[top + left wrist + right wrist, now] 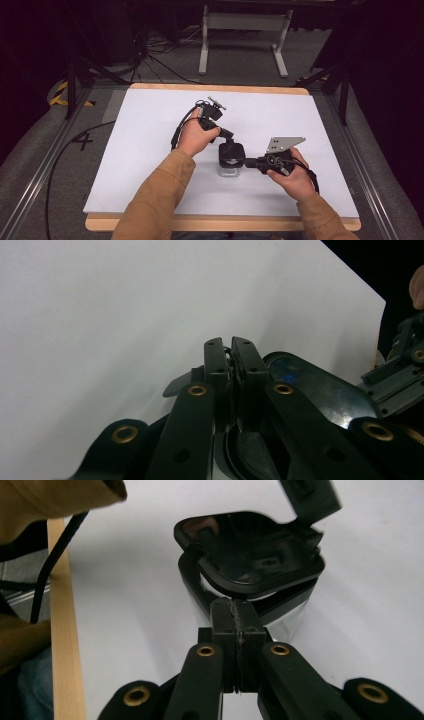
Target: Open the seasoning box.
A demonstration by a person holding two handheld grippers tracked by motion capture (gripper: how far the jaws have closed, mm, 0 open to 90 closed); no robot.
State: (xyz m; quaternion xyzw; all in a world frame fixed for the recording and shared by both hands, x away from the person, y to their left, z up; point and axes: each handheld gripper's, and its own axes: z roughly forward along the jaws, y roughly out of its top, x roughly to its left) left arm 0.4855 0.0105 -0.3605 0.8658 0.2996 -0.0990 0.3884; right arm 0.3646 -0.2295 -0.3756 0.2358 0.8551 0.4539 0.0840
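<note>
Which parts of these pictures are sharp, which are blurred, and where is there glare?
High view: the white table top is evenly lit and the room behind is dark. Left gripper view: the near jaws look soft; the black lid carries a blue glint. Right gripper view: the glossy lid mirrors light, and the tan sleeve is blurred.

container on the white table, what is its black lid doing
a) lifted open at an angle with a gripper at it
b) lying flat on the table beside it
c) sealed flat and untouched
a: in the right gripper view the black lid stands tilted above the container, with the left gripper at its far edge.
</note>
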